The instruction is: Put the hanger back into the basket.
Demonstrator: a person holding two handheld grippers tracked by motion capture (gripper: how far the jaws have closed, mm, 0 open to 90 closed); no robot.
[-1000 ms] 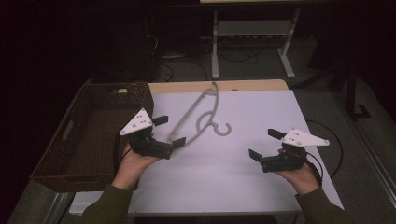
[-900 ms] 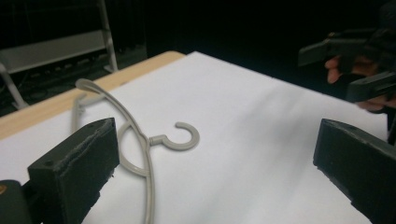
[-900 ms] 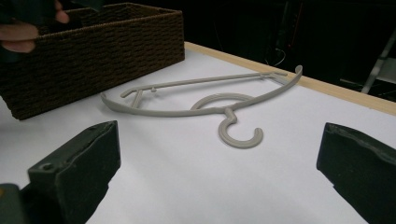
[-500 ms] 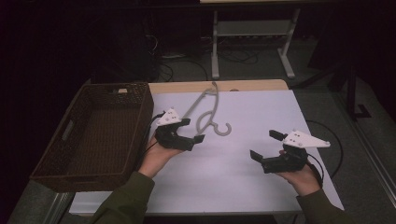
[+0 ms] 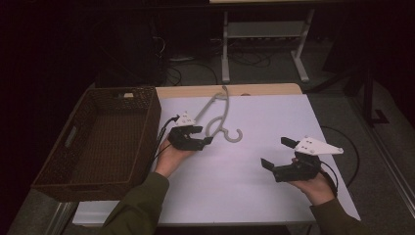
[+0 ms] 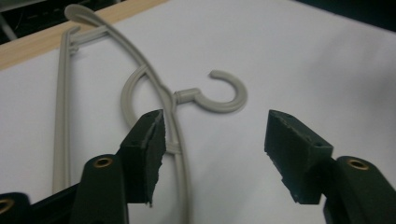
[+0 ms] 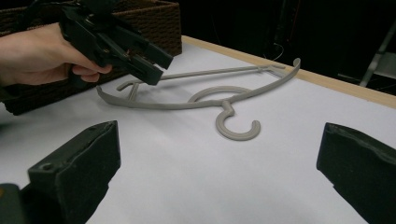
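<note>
Grey hanger (image 5: 219, 116) flat on white table (image 5: 254, 186), beside basket (image 5: 98, 142). Not picked up yet. Left gripper (image 5: 195, 140) wide, right over hanger. Right gripper (image 5: 279, 156) wide too, well apart, holding nothing.

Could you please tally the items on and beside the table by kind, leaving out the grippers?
Grey plastic hanger: 1
Brown wicker basket: 1
Total: 2
</note>
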